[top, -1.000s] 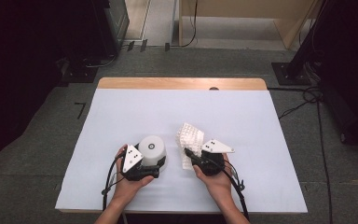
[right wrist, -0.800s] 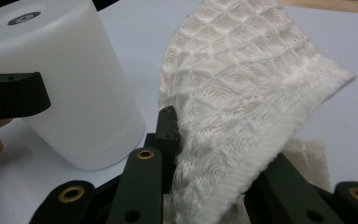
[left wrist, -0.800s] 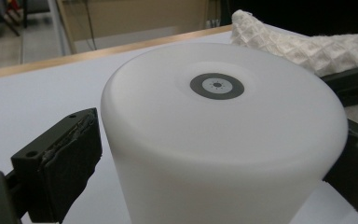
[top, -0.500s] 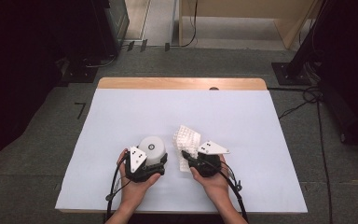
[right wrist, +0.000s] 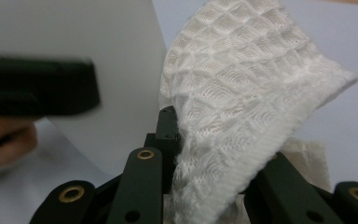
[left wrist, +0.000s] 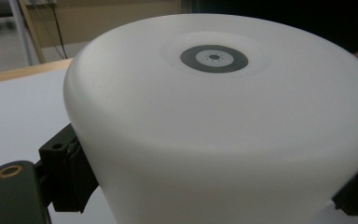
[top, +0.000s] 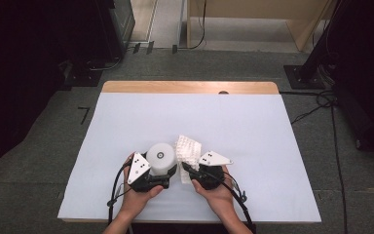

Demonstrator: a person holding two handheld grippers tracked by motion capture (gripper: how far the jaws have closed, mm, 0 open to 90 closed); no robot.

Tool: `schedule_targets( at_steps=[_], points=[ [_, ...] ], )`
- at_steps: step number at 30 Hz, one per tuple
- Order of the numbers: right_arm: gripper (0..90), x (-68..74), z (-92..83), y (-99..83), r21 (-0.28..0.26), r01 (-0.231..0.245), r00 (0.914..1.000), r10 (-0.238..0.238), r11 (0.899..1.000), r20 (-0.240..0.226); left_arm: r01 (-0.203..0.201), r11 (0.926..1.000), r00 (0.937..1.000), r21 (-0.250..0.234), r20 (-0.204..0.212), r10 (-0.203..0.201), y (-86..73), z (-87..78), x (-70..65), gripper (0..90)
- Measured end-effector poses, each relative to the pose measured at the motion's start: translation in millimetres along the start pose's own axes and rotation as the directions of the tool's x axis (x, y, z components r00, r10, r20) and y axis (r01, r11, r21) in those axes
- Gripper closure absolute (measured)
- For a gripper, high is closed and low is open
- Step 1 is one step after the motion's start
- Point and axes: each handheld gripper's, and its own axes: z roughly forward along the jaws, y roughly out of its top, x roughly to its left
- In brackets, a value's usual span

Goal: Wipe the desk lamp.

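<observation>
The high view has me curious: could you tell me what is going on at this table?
A person holds a tool in each hand at the near edge of the table. The left tool is clamped on the sides of a white round container, its jaws on either side. The right tool is shut on a white waffle cloth, which is held up right beside the container, apparently to wipe it.

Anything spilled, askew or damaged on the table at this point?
Nothing stands out. The left gripper clamps the white round container, which sits upright, and the right gripper pinches the waffle-weave cloth beside it. No spill or damage shows on the white table cover.
</observation>
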Motion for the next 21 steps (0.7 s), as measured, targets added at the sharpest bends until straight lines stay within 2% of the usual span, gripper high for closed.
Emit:
schedule_targets(
  at_steps=[2,4,6,8,10,12,13,14,16,19,21],
  points=[
    [73.7,1.0,-7.4,5.9,-0.028,0.0,1.0,0.0,1.0,-0.003,-0.017,0.9997,0.9998,0.017,0.007,0.017,-1.7,3.0,-3.4,8.7],
    [73.7,0.3,-19.2,14.9,-0.083,0.0,0.9998,-0.002,0.997,-0.018,-0.031,0.999,0.9994,0.031,0.016,0.031,-2.5,5.8,-6.1,8.7],
    [73.7,1.0,-29.3,22.4,-0.126,0.014,0.9996,-0.017,0.992,-0.025,-0.042,0.9987,0.9988,0.028,0.027,0.042,-2.1,5.9,-7.4,8.7],
    [73.7,2.0,-33.1,25.1,-0.141,0.021,0.9993,-0.026,0.99,-0.028,-0.043,0.9989,0.9986,0.017,0.031,0.042,-0.4,4.4,-7.6,8.7],
    [73.7,2.0,-28.0,21.6,-0.116,0.023,0.9994,-0.026,0.993,-0.024,-0.039,0.9992,0.9988,0.004,0.028,0.039,2.6,1.5,-5.8,8.7],
    [73.7,0.4,-18.4,14.9,-0.065,0.013,0.9997,-0.014,0.998,-0.02,-0.033,0.9994,0.999,-0.007,0.03,0.033,4.7,-1.8,-3.3,8.7],
    [73.7,-1.1,-10.2,9.5,-0.02,0.0,0.9998,-0.001,1.0,-0.018,-0.031,0.9994,0.9991,-0.012,0.027,0.032,5.4,-3.0,-2.4,8.7],
    [73.8,-2.6,-4.1,5.4,0.016,-0.009,0.9998,0.009,1.0,-0.02,-0.03,0.9995,0.9992,-0.014,0.026,0.03,5.7,-3.4,-1.7,8.7],
    [73.8,-4.8,3.8,-0.3,0.051,-0.03,0.9992,0.031,0.998,-0.025,-0.028,0.9996,0.9993,-0.007,0.027,0.028,5.2,-3.0,-0.1,8.8],
    [73.8,-4.4,2.7,1.3,0.047,-0.026,0.9994,0.027,0.999,-0.02,-0.025,0.9997,0.9992,0.004,0.032,0.025,2.3,0.1,-0.8,8.7],
    [73.8,-4.3,-4.2,6.6,0.006,-0.025,0.9995,0.025,1.0,-0.021,-0.031,0.9994,0.9988,0.017,0.037,0.03,0.2,3.5,-3.2,8.7]
  ],
)
